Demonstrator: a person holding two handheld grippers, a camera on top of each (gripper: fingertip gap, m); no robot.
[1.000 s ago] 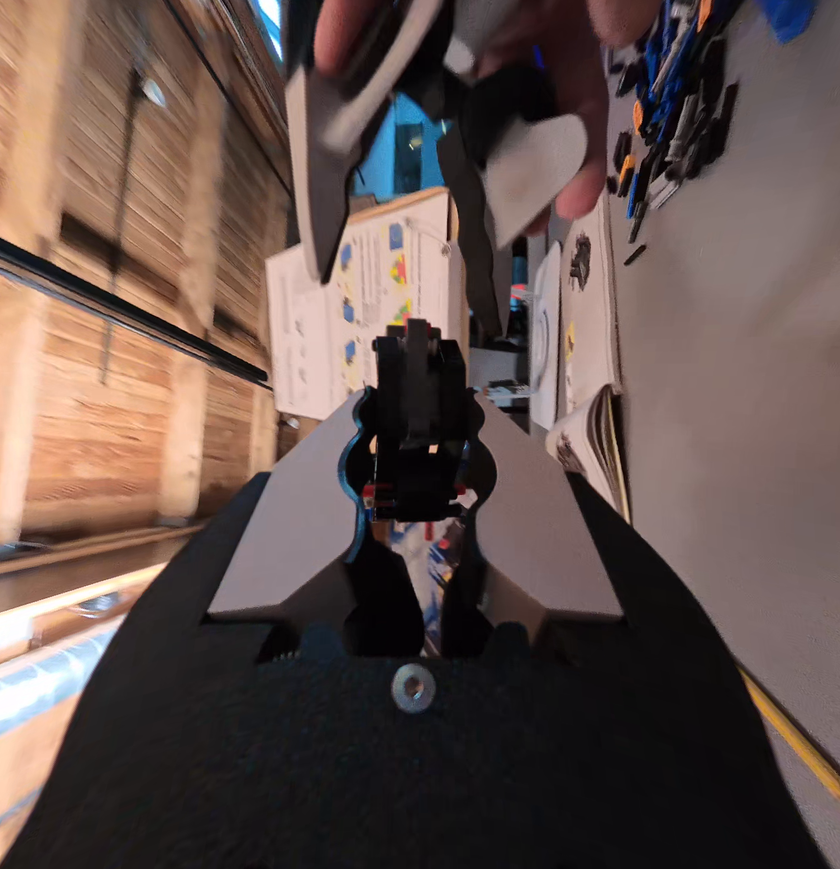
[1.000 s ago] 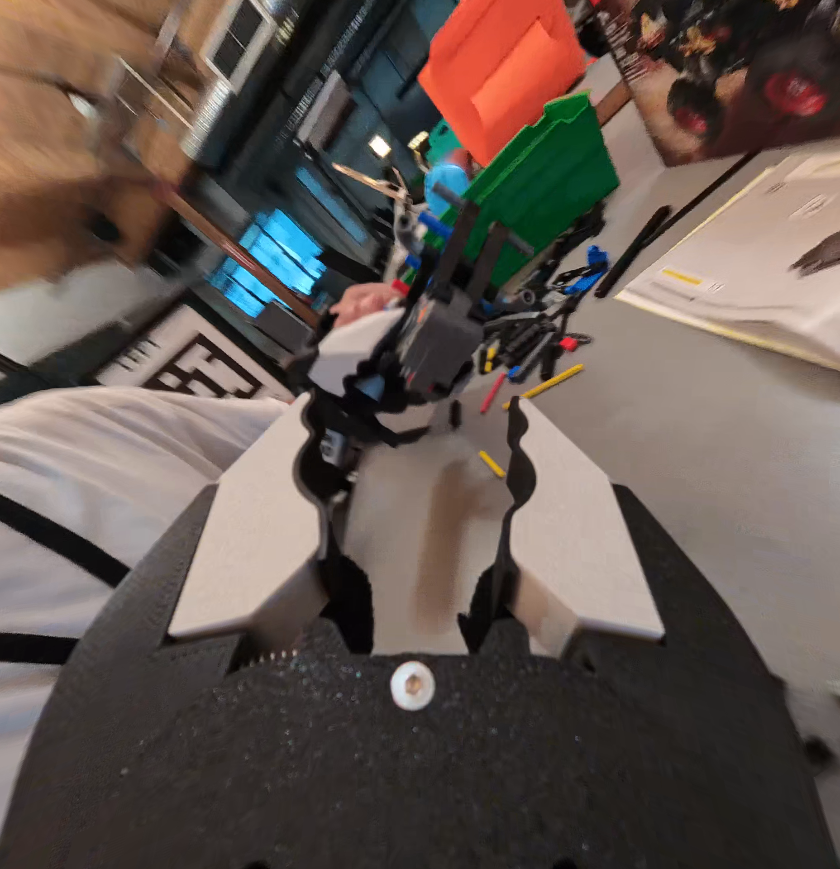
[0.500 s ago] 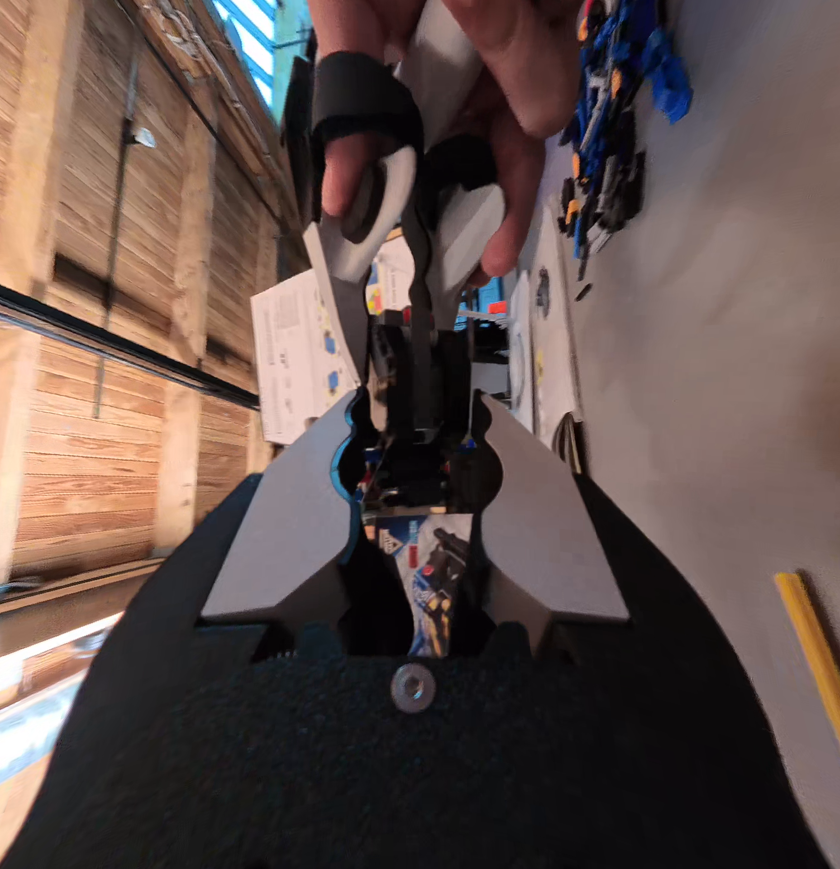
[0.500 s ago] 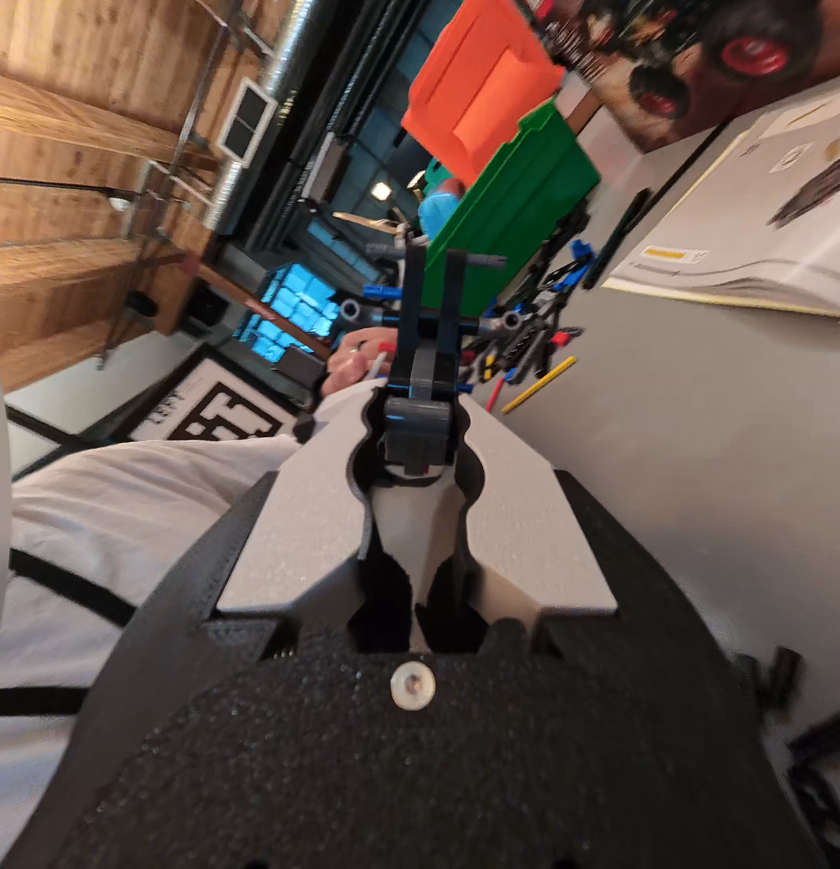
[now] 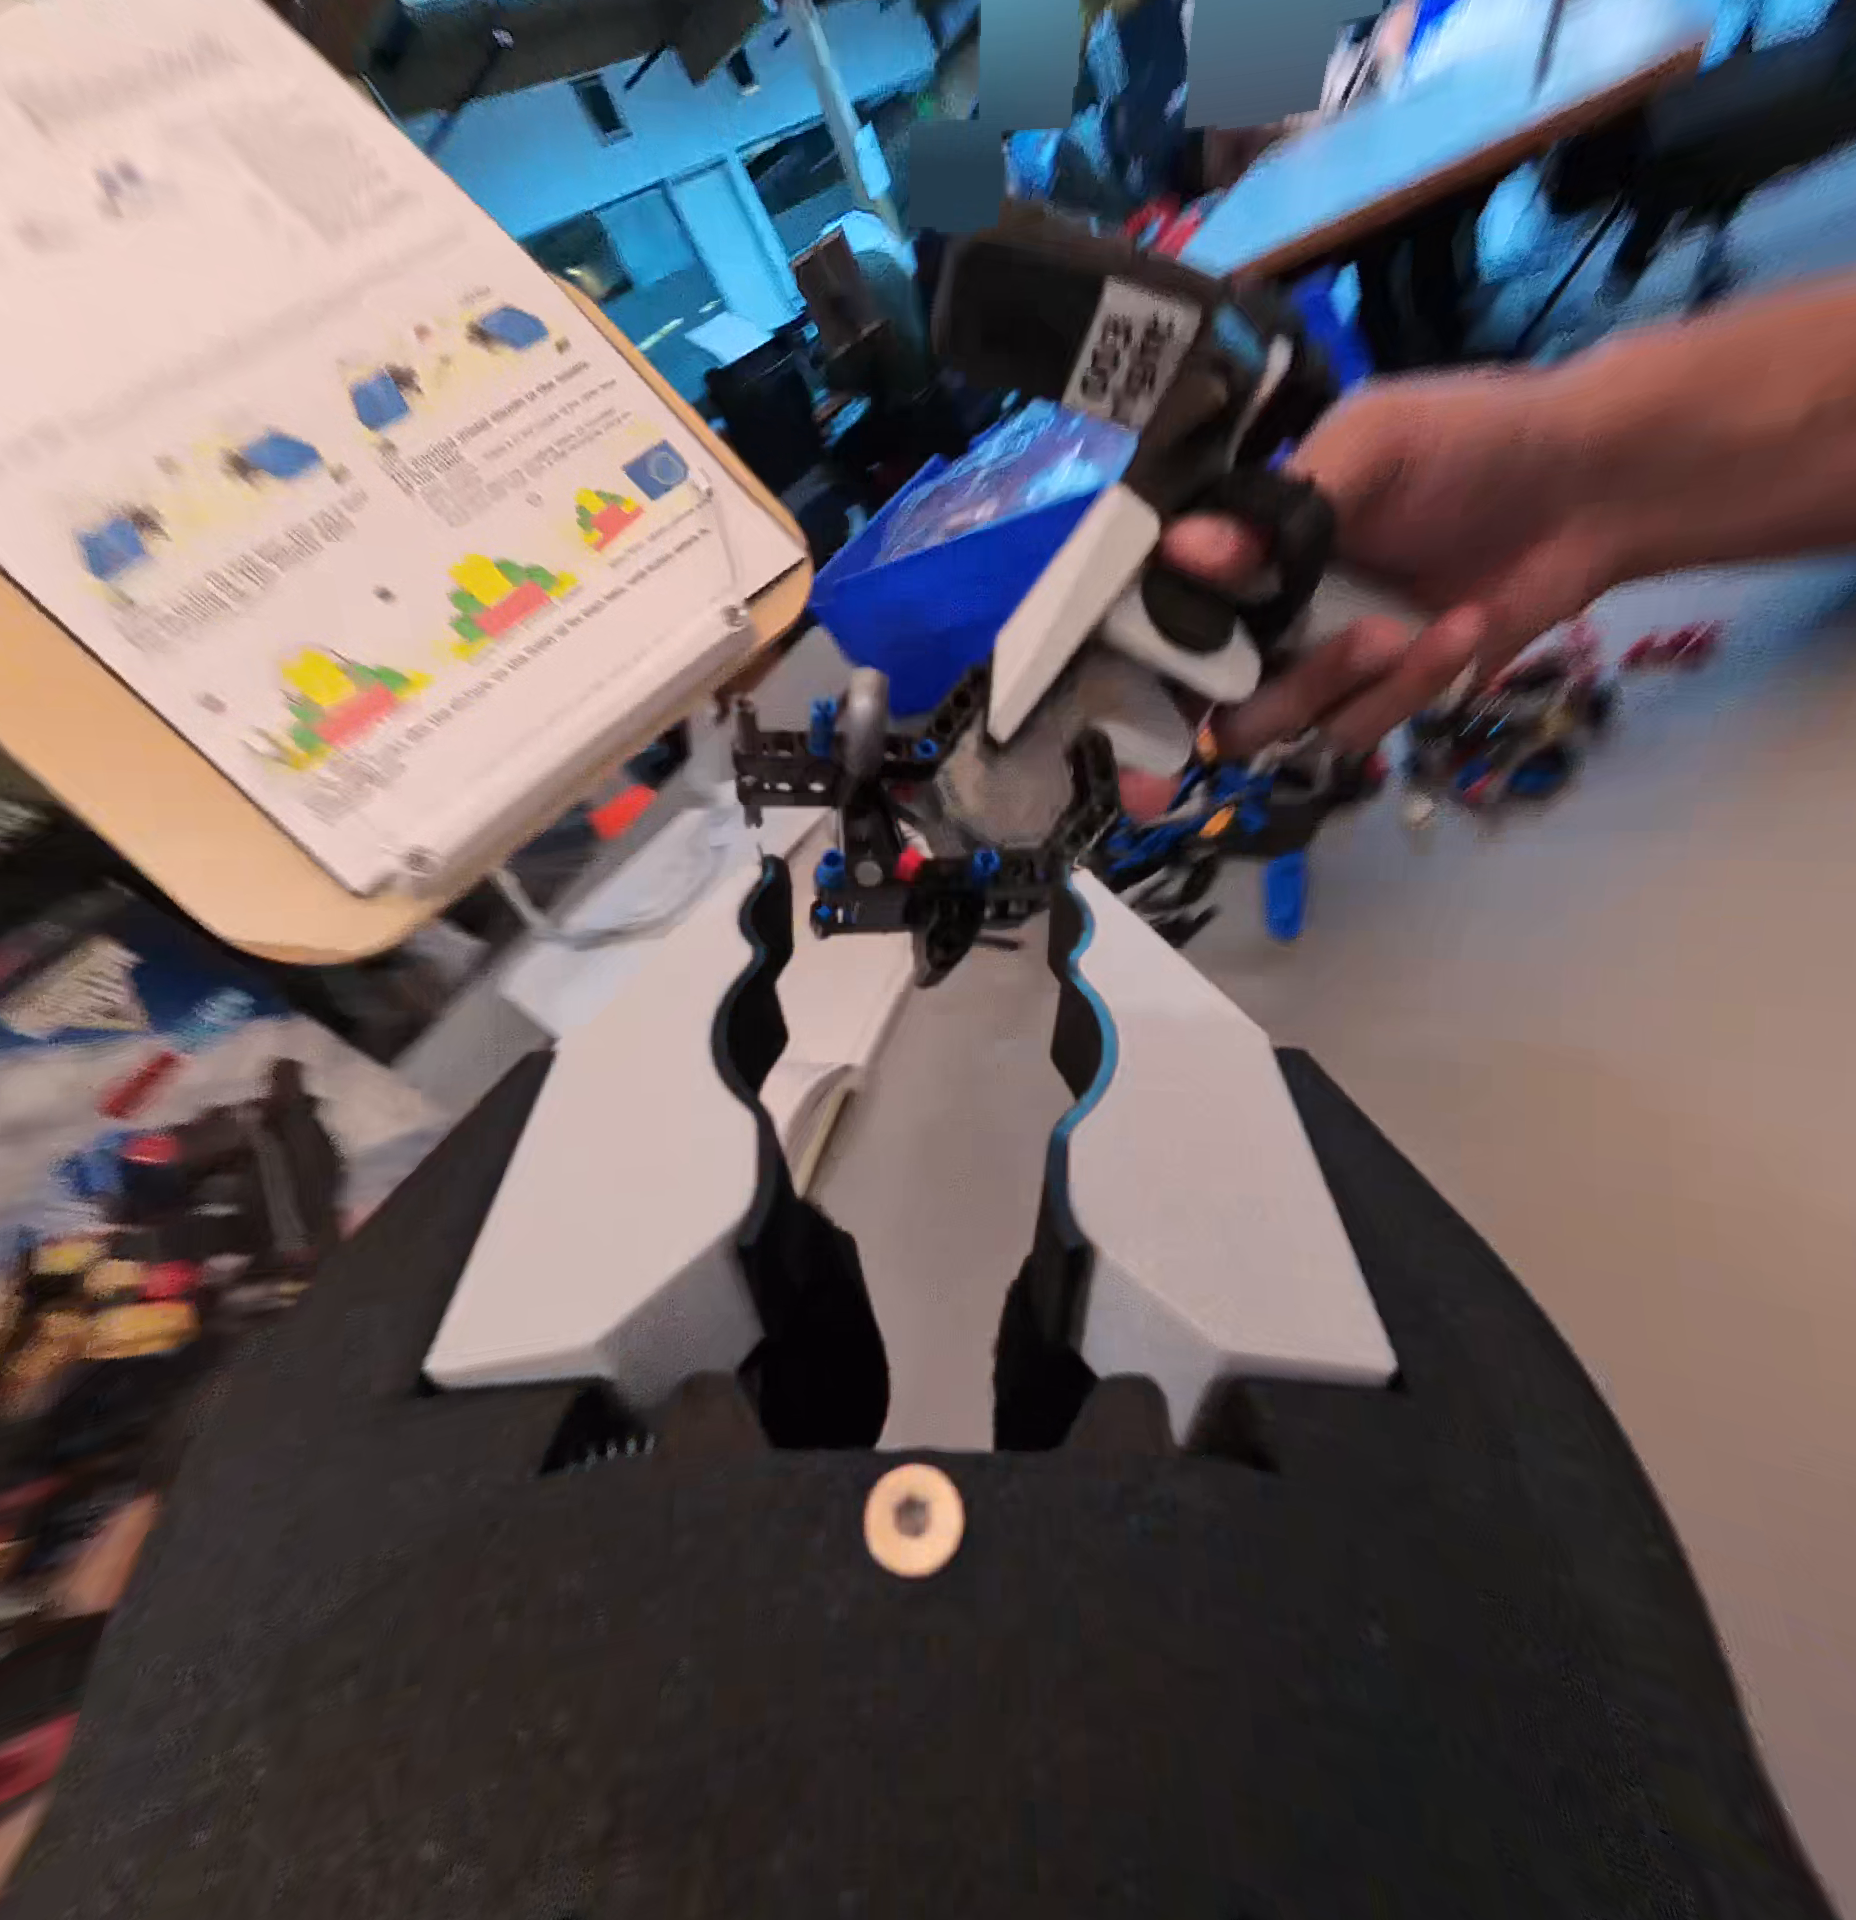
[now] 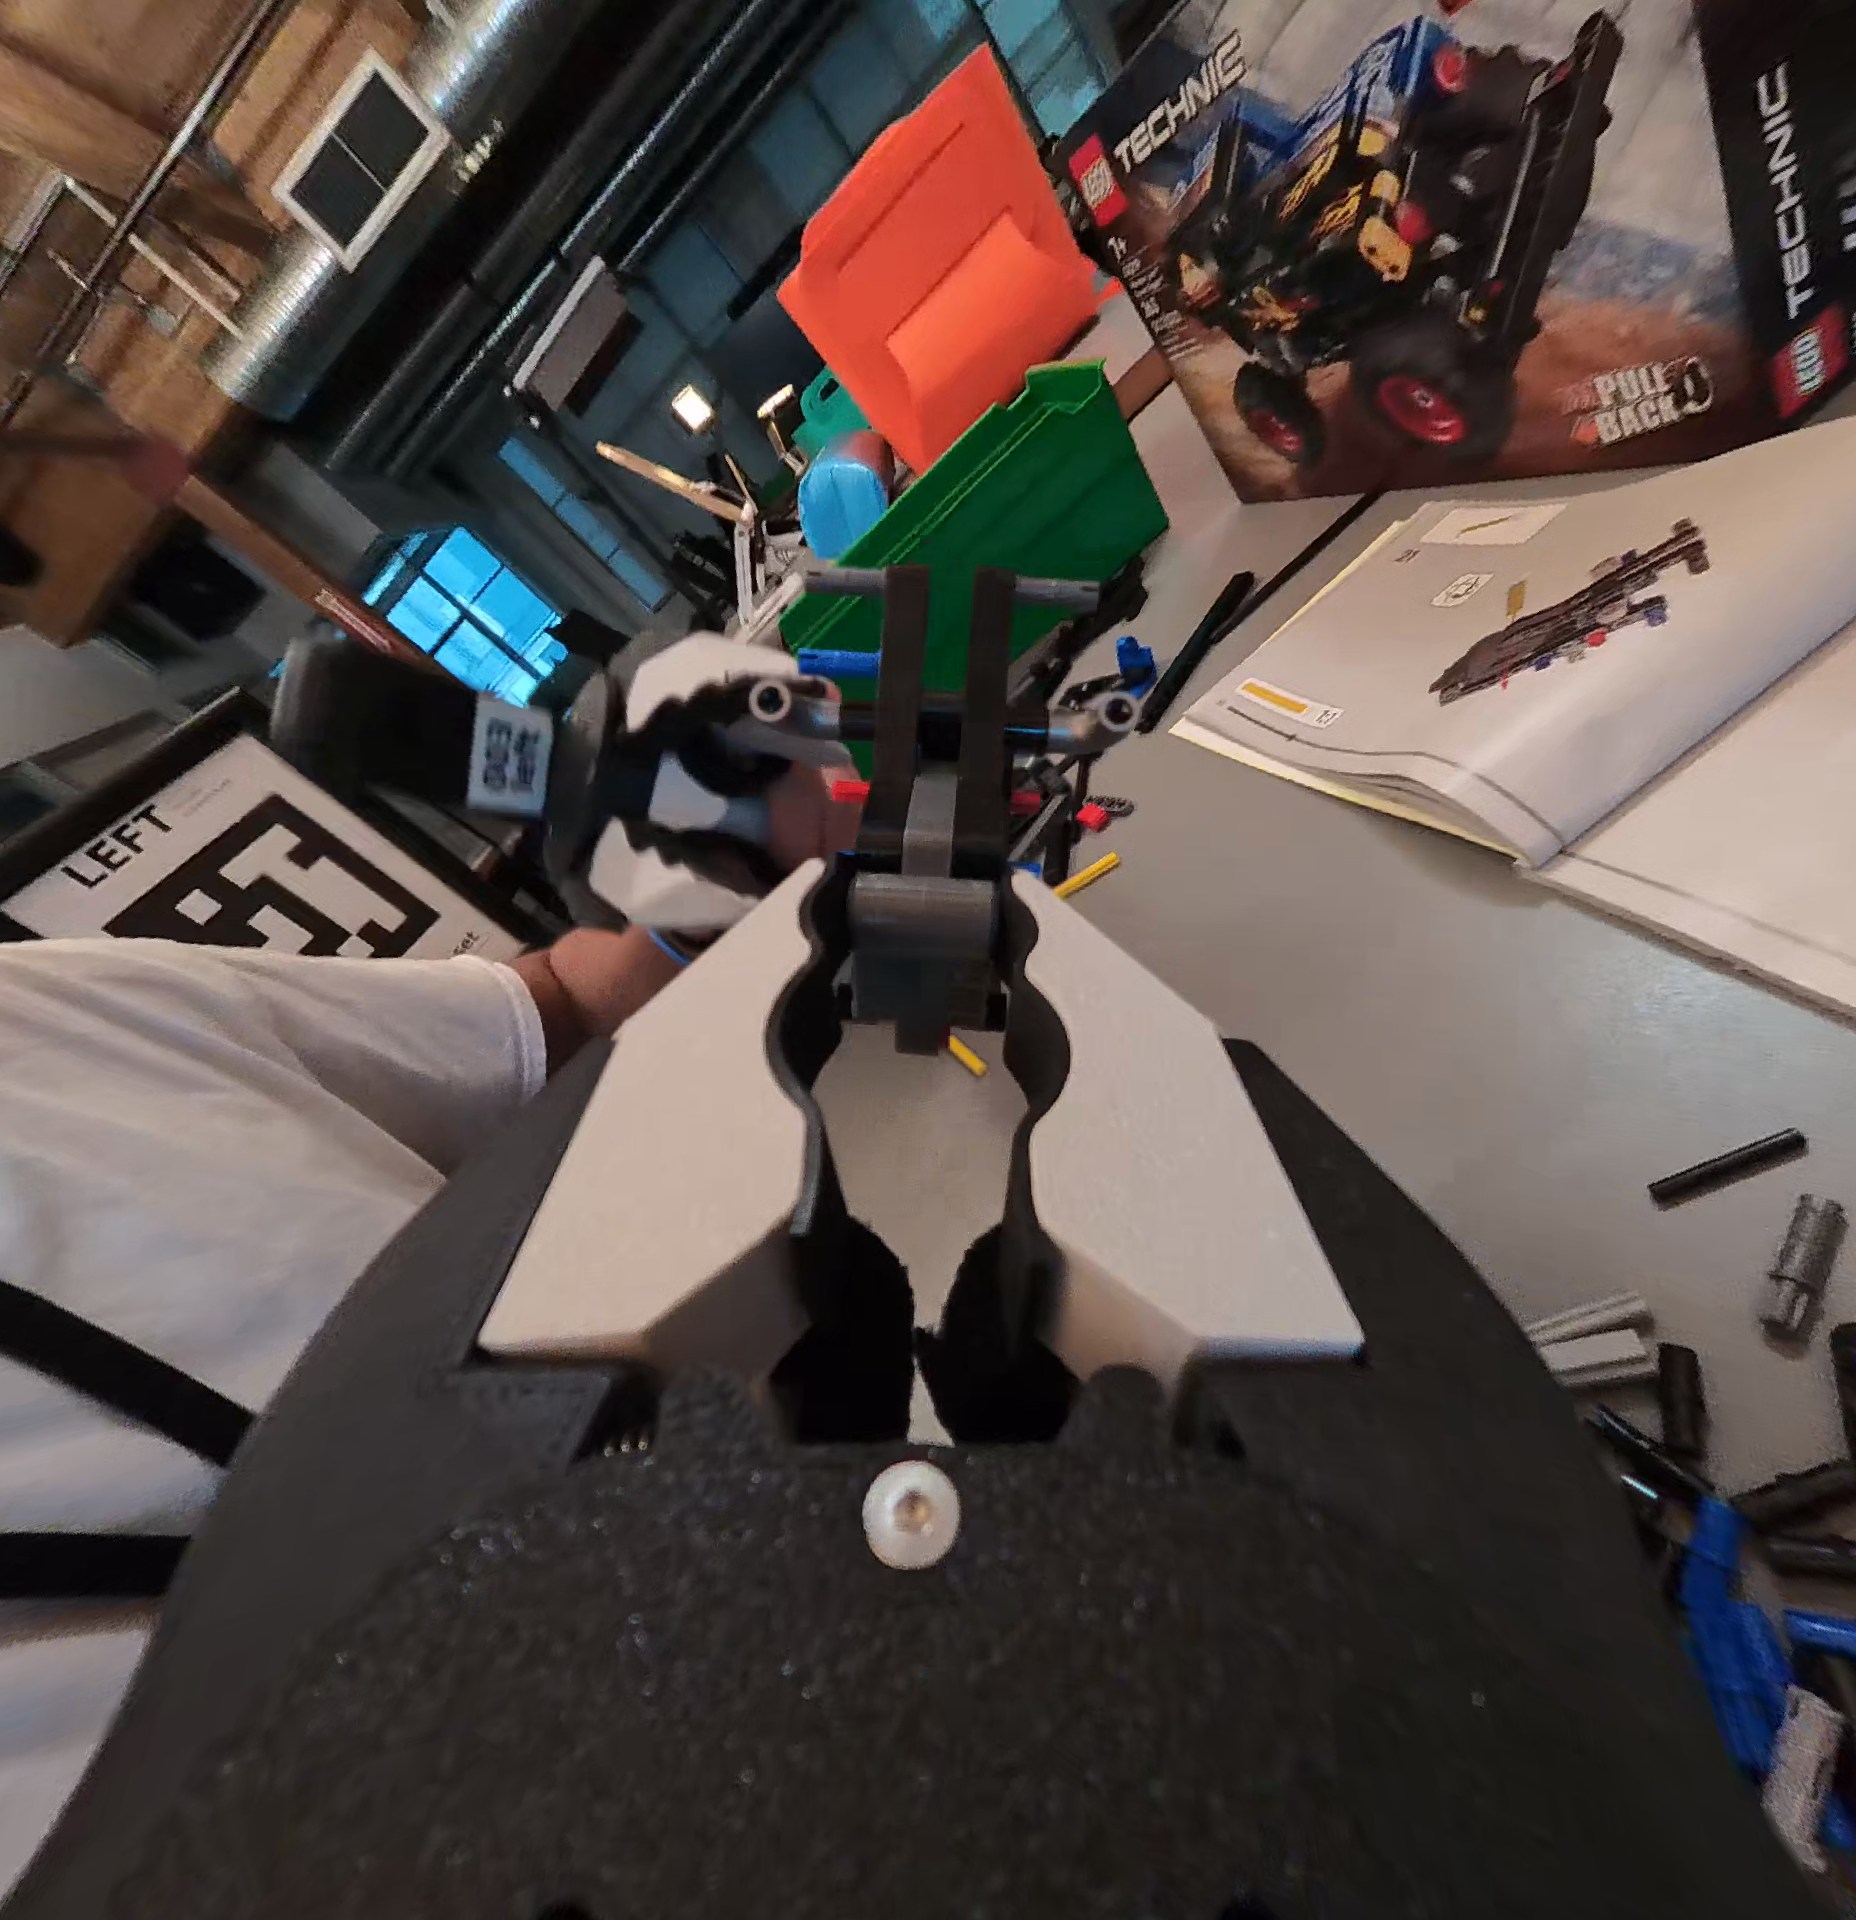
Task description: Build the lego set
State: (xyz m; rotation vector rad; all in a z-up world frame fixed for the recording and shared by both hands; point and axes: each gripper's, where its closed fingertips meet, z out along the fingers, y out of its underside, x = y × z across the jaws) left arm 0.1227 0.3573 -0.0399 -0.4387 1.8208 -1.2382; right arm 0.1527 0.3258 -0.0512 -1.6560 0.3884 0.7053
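Desk [image 6: 1423,1039], grey, below and ahead of both sets of jaws. Set box [image 6: 1423,260] far ahead and right of the right jaws, standing on edge at the back. Tan board with a printed sheet [image 5: 280,468] up and left of the left jaws, tilted. Orange bin [image 6: 934,281] and green bin [image 6: 1007,488] straight beyond the right jaws, orange behind green. Open instruction booklet [image 6: 1475,707] ahead and right of the right jaws, flat on the desk.

Right gripper [image 6: 916,904]: jaws narrow, clamped on the grey block at the base of the lego assembly [image 6: 929,727]; twin black beams sticking forward past the tips. Left gripper [image 5: 919,894]: jaws wide, nothing between them, assembly just beyond the tips, held up off the desk.

Loose parts [image 6: 1734,1558], black, grey and blue, right of the right jaws. Black axle [image 6: 1726,1166] beside that pile; yellow axle [image 6: 1085,875] just right of the right tips.
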